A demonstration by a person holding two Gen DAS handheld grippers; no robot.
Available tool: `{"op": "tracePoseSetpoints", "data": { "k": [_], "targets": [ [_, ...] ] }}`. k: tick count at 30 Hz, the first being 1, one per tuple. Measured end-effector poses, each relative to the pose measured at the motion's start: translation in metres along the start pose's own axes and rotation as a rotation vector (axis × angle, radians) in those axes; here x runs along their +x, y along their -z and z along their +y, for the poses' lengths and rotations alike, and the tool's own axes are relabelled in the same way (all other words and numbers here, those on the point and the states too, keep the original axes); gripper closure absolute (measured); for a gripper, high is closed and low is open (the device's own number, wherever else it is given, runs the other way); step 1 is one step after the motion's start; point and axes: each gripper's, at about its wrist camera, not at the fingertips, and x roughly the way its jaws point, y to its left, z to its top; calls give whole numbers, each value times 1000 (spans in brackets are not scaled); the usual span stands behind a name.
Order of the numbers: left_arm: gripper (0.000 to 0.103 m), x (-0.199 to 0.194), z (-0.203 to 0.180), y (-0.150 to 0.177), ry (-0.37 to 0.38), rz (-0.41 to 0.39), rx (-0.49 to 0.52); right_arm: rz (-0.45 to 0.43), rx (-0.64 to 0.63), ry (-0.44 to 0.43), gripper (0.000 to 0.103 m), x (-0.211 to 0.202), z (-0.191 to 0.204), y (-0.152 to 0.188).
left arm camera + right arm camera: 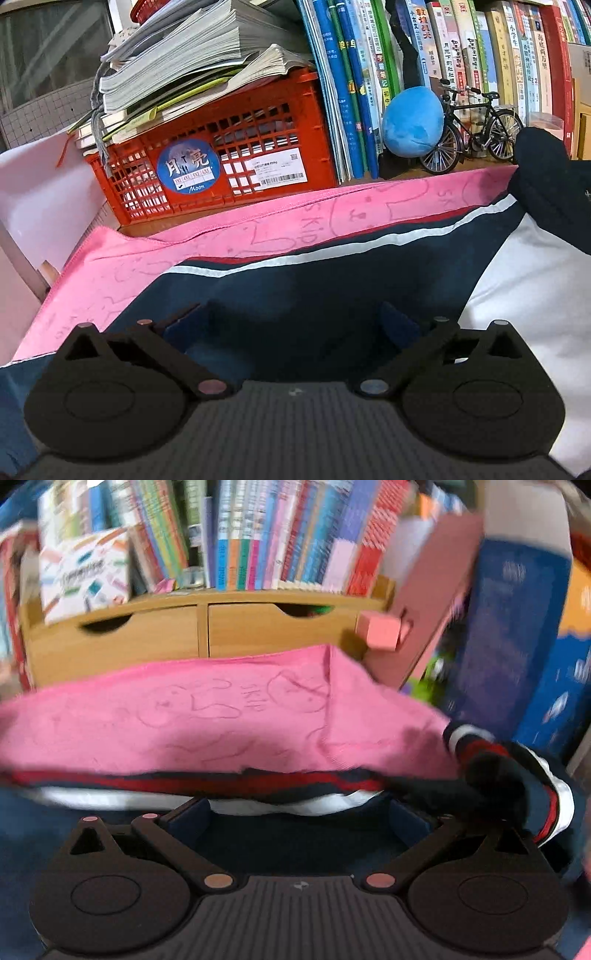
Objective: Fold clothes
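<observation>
Over the garment (295, 291) near the crate (207, 162), left gripper (295, 325) and right gripper (299, 819) gape wide, both empty; loose cloth could slide and spoil the fold.

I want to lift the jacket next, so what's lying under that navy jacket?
A pink towel with line drawings lies under the navy jacket, showing along its far edge in both views. What lies under the towel stays covered.

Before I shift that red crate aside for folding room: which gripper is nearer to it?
Left. The left gripper hovers open over the navy garment, with the red crate just beyond the pink towel. The right gripper faces wooden drawers; no crate there.
</observation>
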Motion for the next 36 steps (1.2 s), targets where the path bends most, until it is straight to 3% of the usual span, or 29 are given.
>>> {"op": "tracePoseSetpoints", "data": {
  "k": [2, 6, 9, 10, 13, 14, 16, 18, 22, 28, 33, 36],
  "targets": [
    [0, 2, 2, 0, 4, 2, -6, -24, 16, 83, 1, 0, -27, 1],
    [0, 1, -2, 1, -11, -5, 12, -76, 178, 179, 2, -13, -92, 7],
    [0, 1, -2, 1, -12, -6, 14, -233, 261, 206, 0, -40, -110, 9],
    [0, 1, -2, 1, -12, -6, 14, -245, 330, 200, 0, -43, -117, 10],
    [0, 1, -1, 1, -9, -6, 11, -99, 521, 112, 0, -28, -138, 12],
    [0, 1, -2, 1, -11, -6, 13, -91, 521, 102, 0, -31, -135, 13],
    [0, 1, -3, 2, -13, -8, 17, -146, 400, 80, 0, -44, -111, 16],
    [0, 1, -2, 1, -11, -8, 16, -170, 267, -24, 0, -61, -80, 18],
    [0, 1, -1, 2, -6, -6, 10, -145, 24, -402, 0, -103, 12, 24],
    [0, 2, 1, 2, 5, -2, -4, -103, -222, -712, 0, -148, 168, 27],
    [3, -12, 10, 7, 67, -3, 6, 10, -252, -723, 0, -154, 244, 40],
    [3, -42, 32, 21, 157, -37, -23, -16, -295, -662, 0, -158, 253, 43]
  ]
}}
